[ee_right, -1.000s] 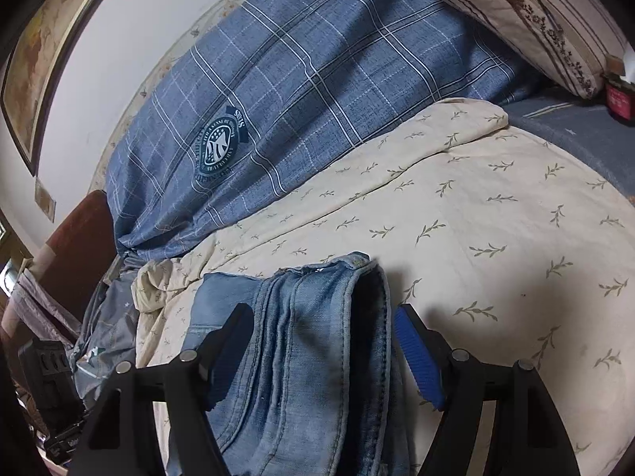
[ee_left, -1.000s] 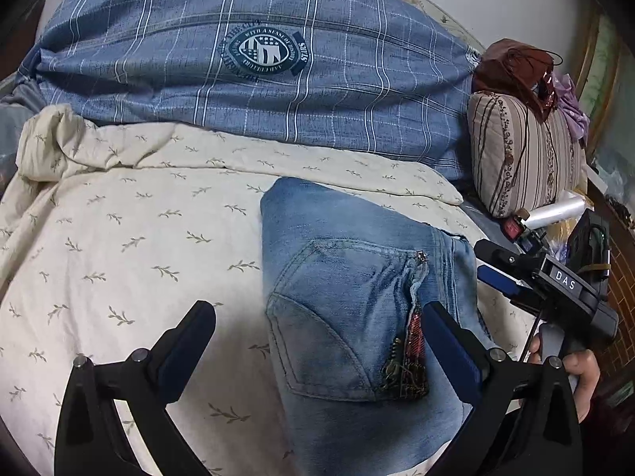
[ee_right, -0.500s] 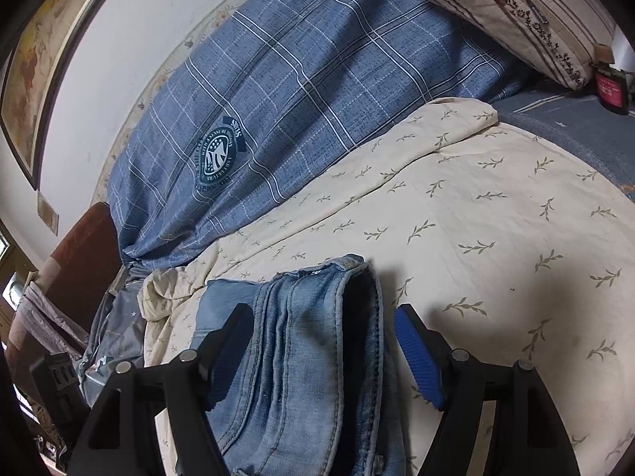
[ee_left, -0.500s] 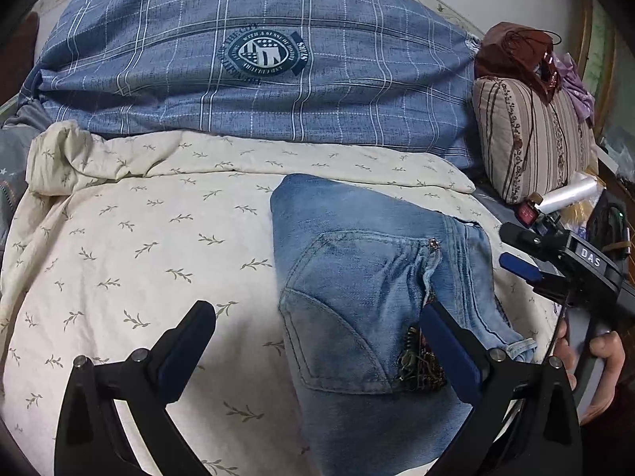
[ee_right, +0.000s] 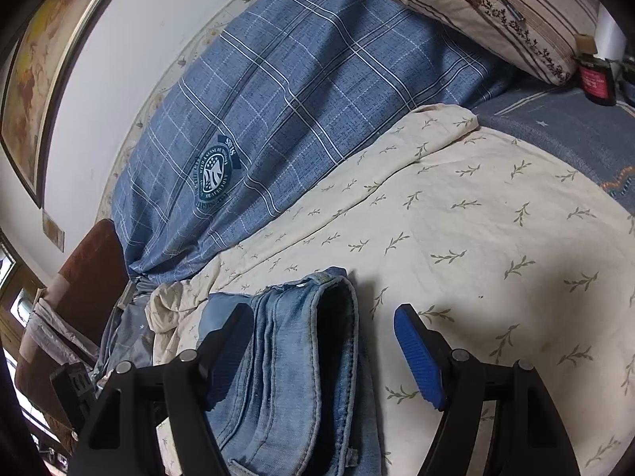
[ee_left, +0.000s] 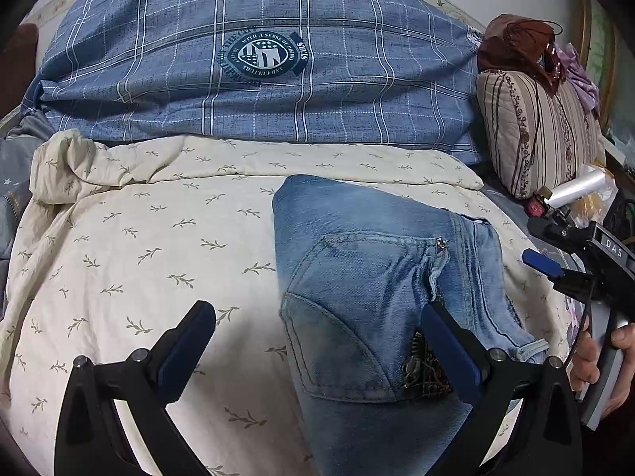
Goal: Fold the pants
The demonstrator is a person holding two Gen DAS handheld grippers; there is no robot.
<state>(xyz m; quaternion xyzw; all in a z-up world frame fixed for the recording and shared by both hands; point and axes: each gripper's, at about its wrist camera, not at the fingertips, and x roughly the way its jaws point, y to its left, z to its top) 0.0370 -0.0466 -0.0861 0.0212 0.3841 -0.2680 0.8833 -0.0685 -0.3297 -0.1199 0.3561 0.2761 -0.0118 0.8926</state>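
Observation:
Folded blue jeans [ee_left: 369,285] lie as a compact stack on the cream leaf-print quilt [ee_left: 139,246], back pocket facing up. My left gripper [ee_left: 317,341] hovers open above the stack's near left part, holding nothing. In the right wrist view the same jeans [ee_right: 293,353] show their layered folded edges and waistband end, and my right gripper [ee_right: 323,349] stands open over them with nothing pinched. The right gripper [ee_left: 555,254] also appears at the right edge of the left wrist view, held by a hand [ee_left: 603,361].
A large blue plaid duvet [ee_left: 254,63] is piled behind the quilt. A striped pillow [ee_left: 539,127] with a brown bag on top leans at the right, beside a small red jar [ee_right: 595,83]. A framed picture [ee_right: 43,71] hangs on the wall.
Both grippers have drawn back and up from the jeans, so the folded stack sits a little farther off in both views. The jeans lie still.

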